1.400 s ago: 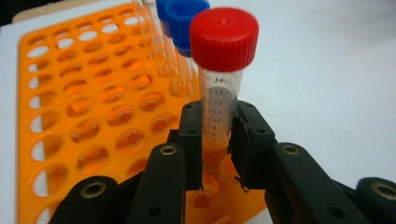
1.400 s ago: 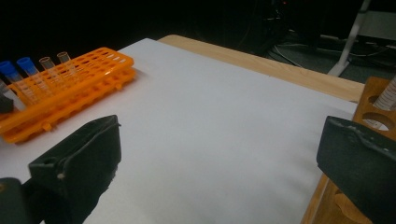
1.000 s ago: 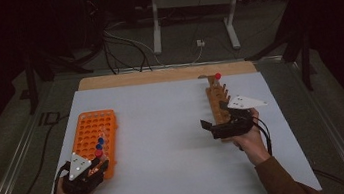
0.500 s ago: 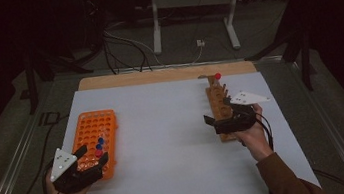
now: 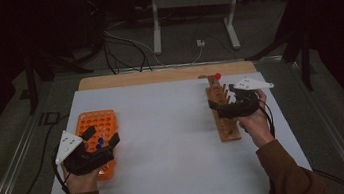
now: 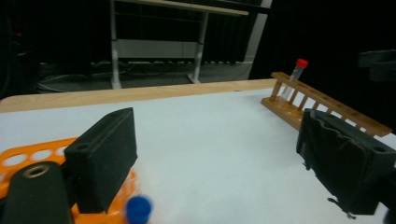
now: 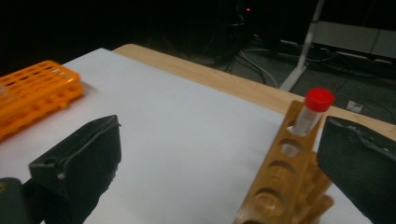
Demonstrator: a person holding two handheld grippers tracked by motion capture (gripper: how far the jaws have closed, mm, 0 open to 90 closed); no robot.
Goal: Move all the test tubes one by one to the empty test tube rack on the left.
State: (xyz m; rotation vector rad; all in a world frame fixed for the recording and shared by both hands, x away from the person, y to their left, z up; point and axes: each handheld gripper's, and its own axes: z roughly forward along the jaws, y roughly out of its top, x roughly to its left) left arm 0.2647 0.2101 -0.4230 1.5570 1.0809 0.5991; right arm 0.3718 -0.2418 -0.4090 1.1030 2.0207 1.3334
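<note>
We see the left gripper just opening wide, empty, over the orange rack; a blurred blue cap, seemingly a tube, is cut off below; right gripper gapes too.

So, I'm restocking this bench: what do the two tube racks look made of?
The orange rack looks like moulded plastic: uniform bright colour, smooth grid of holes. The wooden rack looks like varnished wood: grain and a warm sheen around its drilled holes.

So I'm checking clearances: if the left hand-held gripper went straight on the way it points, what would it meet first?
Probably nothing close: the left hand-held gripper, jaws just opened and empty, faces bare white table. Farther on stands the wooden rack, though depth is unclear.
</note>
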